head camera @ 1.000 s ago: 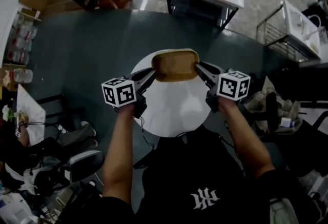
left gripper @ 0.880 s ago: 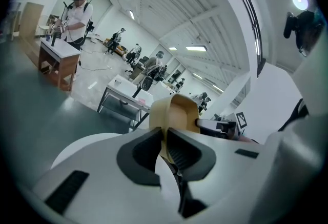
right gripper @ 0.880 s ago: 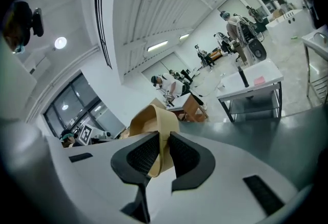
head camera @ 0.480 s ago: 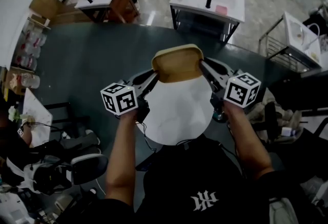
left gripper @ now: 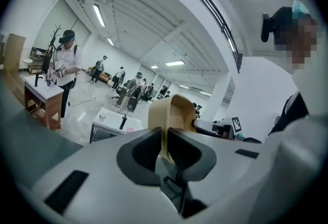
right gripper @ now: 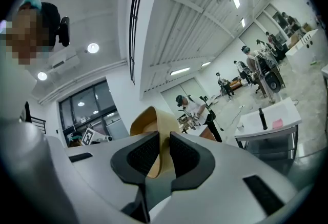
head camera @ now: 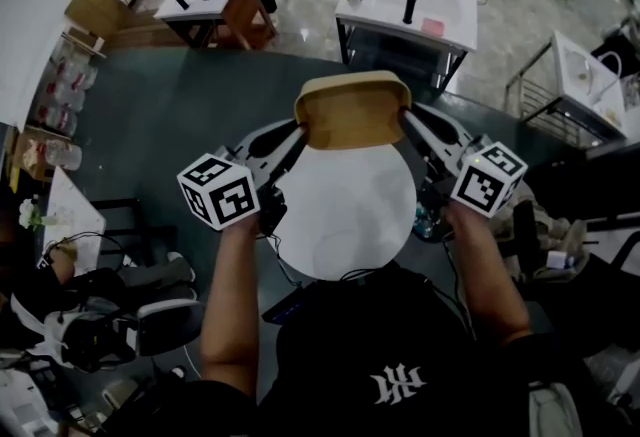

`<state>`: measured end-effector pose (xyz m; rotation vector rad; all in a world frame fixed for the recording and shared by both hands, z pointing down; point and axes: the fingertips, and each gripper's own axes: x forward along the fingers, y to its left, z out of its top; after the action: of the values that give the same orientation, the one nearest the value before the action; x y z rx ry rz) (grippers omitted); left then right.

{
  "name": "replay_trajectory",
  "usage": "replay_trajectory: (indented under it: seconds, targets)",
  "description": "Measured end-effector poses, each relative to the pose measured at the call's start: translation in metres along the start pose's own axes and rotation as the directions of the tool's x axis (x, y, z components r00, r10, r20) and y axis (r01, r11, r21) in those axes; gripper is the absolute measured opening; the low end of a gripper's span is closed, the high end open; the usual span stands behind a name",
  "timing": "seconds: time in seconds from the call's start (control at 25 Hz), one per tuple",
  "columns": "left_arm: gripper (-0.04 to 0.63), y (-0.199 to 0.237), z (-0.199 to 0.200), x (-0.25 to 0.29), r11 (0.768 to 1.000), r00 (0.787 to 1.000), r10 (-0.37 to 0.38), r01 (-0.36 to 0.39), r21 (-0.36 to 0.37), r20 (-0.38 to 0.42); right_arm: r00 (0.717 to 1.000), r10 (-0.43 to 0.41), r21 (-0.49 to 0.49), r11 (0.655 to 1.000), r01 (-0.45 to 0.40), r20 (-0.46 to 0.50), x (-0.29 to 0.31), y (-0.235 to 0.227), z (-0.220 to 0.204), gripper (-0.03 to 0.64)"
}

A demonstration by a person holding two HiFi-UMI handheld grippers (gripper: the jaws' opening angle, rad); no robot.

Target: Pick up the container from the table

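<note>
Two ends of container pinched by left tongs, right tongs; container covers far rim of table.

Pinching tan container wall edge-on between right gripper jaws; rest of it curving up-left past them.

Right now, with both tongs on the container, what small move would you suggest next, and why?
Probably hold it level, moving both together: the left tongs and right tongs each pinch an opposite rim of the container, which looks clear of the table.
</note>
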<state>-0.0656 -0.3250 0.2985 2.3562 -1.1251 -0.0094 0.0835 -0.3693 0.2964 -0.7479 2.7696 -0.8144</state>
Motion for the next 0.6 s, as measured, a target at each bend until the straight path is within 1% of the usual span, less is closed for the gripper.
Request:
replay_trajectory:
  seconds: [0.2, 0.32, 0.6]
  targets:
    - [0.04, -0.017, 0.026, -0.012, 0.999, 1.0, 0.0, -0.001, 0.054, 0.029, 0.999, 0.031, -0.039, 0.999, -0.03, 0.022, -0.001, 0.02, 0.019, 0.083]
    - [0.04, -0.023, 0.037, -0.021, 0.997, 0.999, -0.001, -0.002, 0.072, 0.041, 0.998, 0.051, -0.052, 0.997, -0.049, 0.033, 0.0, 0.032, 0.027, 0.083]
    - [0.041, -0.044, 0.053, -0.04, 0.992, 0.997, -0.002, -0.008, 0.128, 0.078, 0.995, 0.084, -0.078, 0.994, -0.081, 0.044, -0.007, 0.054, 0.03, 0.083]
